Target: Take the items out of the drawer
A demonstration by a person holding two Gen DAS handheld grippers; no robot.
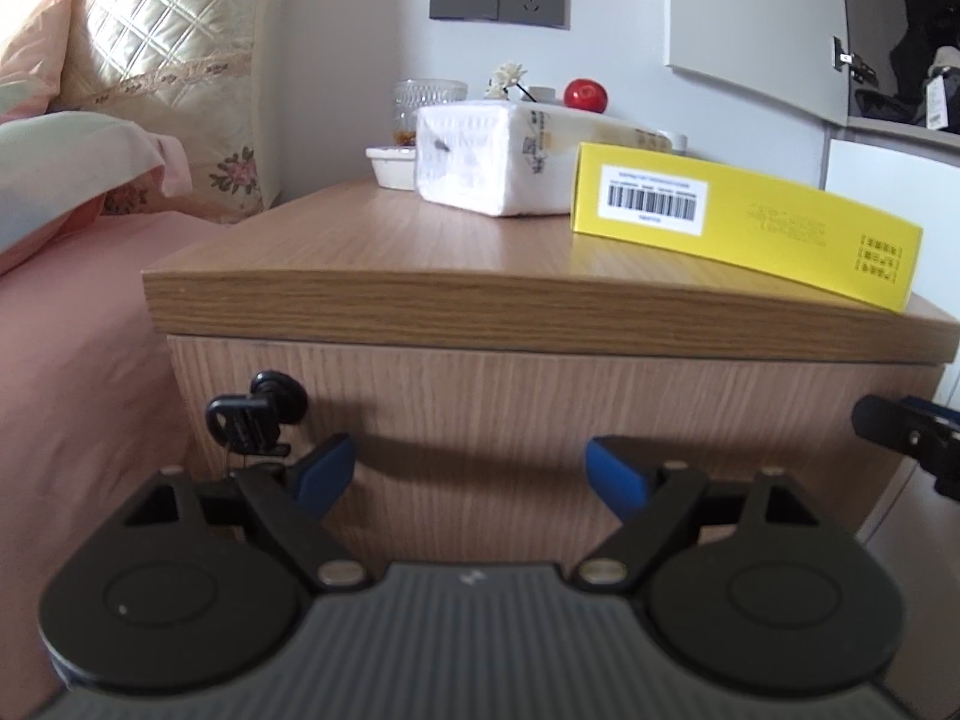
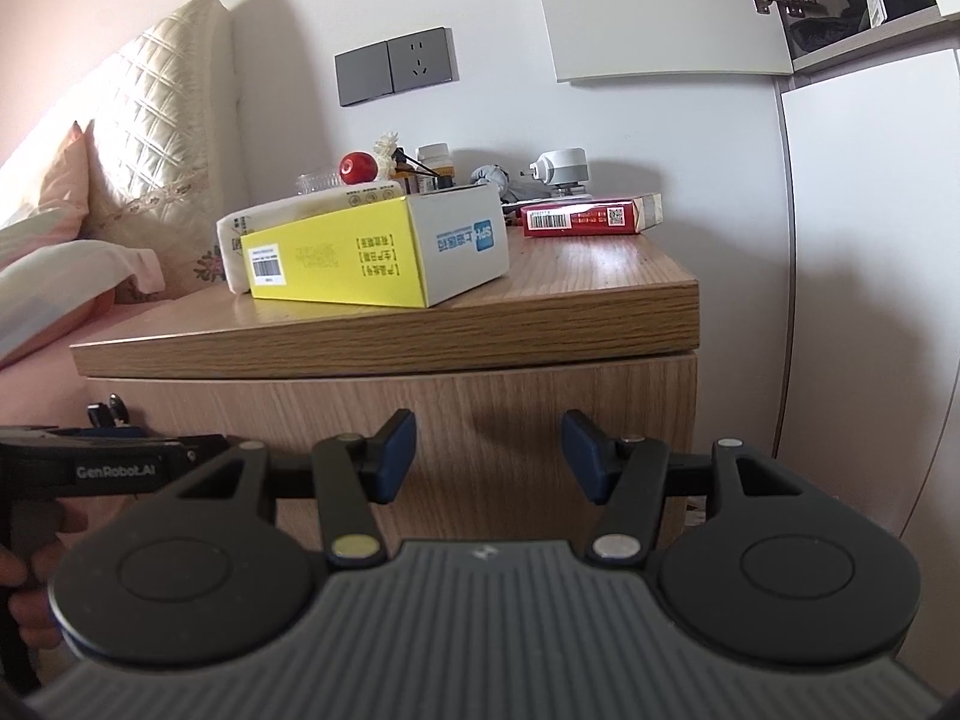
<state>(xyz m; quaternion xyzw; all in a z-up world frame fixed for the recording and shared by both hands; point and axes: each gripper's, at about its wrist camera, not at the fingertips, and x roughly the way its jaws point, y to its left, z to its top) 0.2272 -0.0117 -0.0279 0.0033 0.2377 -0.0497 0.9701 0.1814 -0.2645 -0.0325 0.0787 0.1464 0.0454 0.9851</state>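
A wooden nightstand stands beside the bed; its drawer front (image 1: pixel 510 408) is shut, with a black lock and key (image 1: pixel 252 420) at its upper left. My left gripper (image 1: pixel 471 474) is open and empty, close in front of the drawer front. My right gripper (image 2: pixel 489 456) is open and empty, facing the right part of the drawer front (image 2: pixel 480 396). The right gripper shows at the right edge of the left wrist view (image 1: pixel 912 438). The left gripper shows at the left of the right wrist view (image 2: pixel 114 462). The drawer's contents are hidden.
On the nightstand top (image 1: pixel 372 240) lie a yellow box (image 1: pixel 750 222), a white tissue pack (image 1: pixel 492 162), a red box (image 2: pixel 588 216), a glass jar (image 1: pixel 429 102), a red ball (image 1: pixel 585 95) and small bottles. A pink bed (image 1: pixel 72 360) is at left, a white wardrobe (image 2: pixel 870 240) at right.
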